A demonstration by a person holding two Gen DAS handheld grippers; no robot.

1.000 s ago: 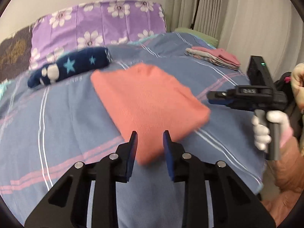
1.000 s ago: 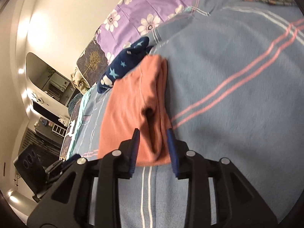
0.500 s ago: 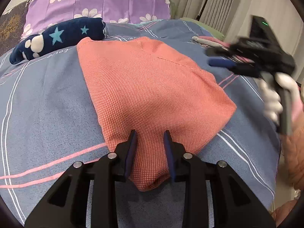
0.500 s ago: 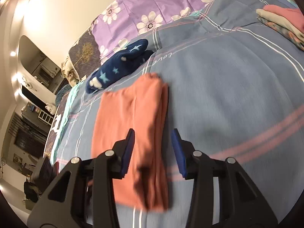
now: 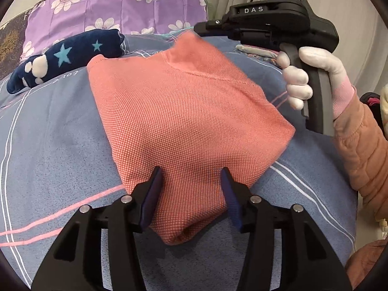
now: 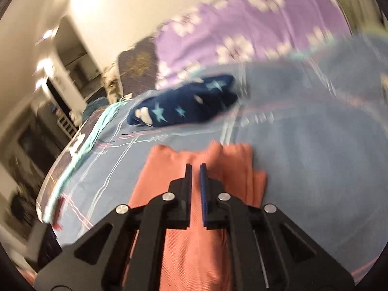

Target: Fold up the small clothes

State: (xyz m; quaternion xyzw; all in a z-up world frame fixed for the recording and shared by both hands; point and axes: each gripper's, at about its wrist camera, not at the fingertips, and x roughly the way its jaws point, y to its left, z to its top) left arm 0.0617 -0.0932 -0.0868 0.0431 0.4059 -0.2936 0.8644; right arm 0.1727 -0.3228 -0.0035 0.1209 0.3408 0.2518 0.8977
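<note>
Folded waffle-knit coral garment [image 5: 189, 121] on bed; right claw [image 6: 196, 169] closing, apparently pinching it.

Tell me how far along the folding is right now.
Done: the orange garment lies folded into a compact shape on the bed, and a small folded stack sits farther back. In hand: the right gripper is closing at the garment's far edge, lifting it; the left gripper is opening over the near edge, pads off the cloth. Left: the navy star garment looks unfolded.
</note>
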